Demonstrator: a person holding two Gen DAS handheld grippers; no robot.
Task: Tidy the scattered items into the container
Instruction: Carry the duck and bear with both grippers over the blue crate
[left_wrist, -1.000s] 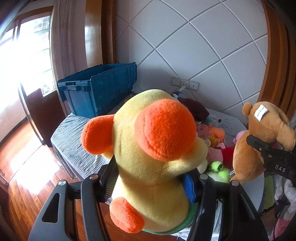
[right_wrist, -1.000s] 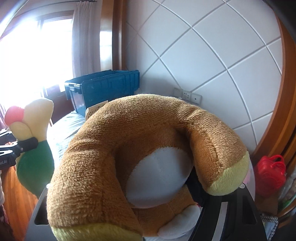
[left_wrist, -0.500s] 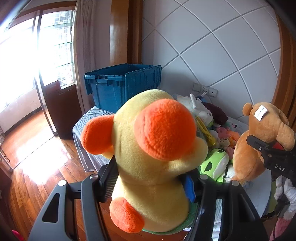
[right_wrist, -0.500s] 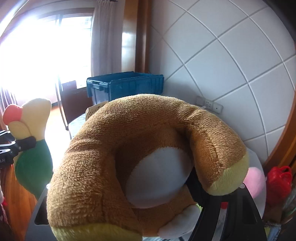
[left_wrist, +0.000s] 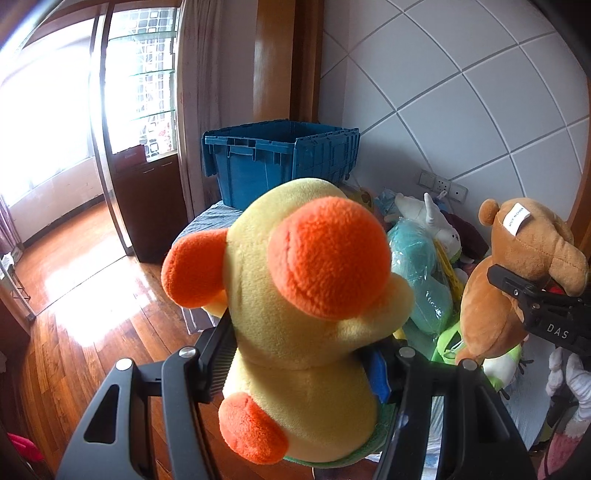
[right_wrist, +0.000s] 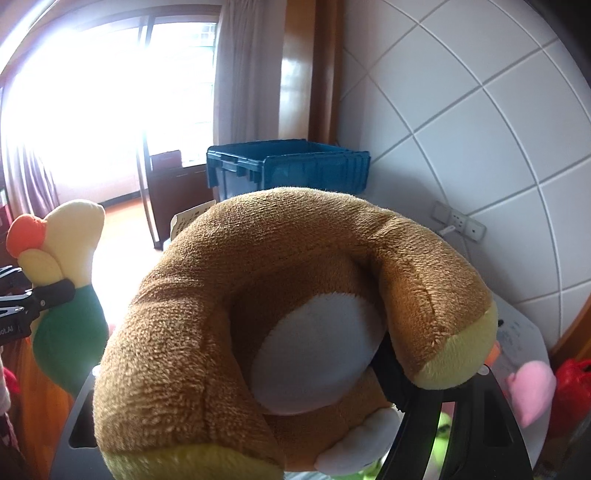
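- A bright glass door (left_wrist: 55, 122) lets daylight onto the glossy wooden floor (left_wrist: 74, 314), well to the left of the open-topped dark blue plastic crate (left_wrist: 280, 162).
- A dark brown wooden cabinet (left_wrist: 147, 206) stands just left of the crate.
- The crate sits at the far end of a table covered in grey striped cloth (left_wrist: 207, 221), against the white tiled wall (left_wrist: 461, 92).
- The left gripper (left_wrist: 299, 354), black with two fingers, is clamped on a soft yellow plush duck with an orange beak and orange feet (left_wrist: 295, 314); the toy is held up in the air, in front of the crate and not in it.
- Right of the crate, on the same table, lies a heap of plush toys (left_wrist: 424, 266): a pale turquoise one in clear plastic wrap, a white one with a horn, a lime green one.
- A set of wall sockets (left_wrist: 441, 182) is fixed to the wall, right of the crate and above the heap.
- The right gripper (right_wrist: 236, 398), also black, grips a brown plush bear with a white belly and pale yellow paws (right_wrist: 295, 314); its fingers are mostly hidden behind the fur. The bear is held aloft in front of the crate and right of the duck, not in the crate.
- A pink plush toy (right_wrist: 532, 387) sits near the table's right edge, far right of the crate.
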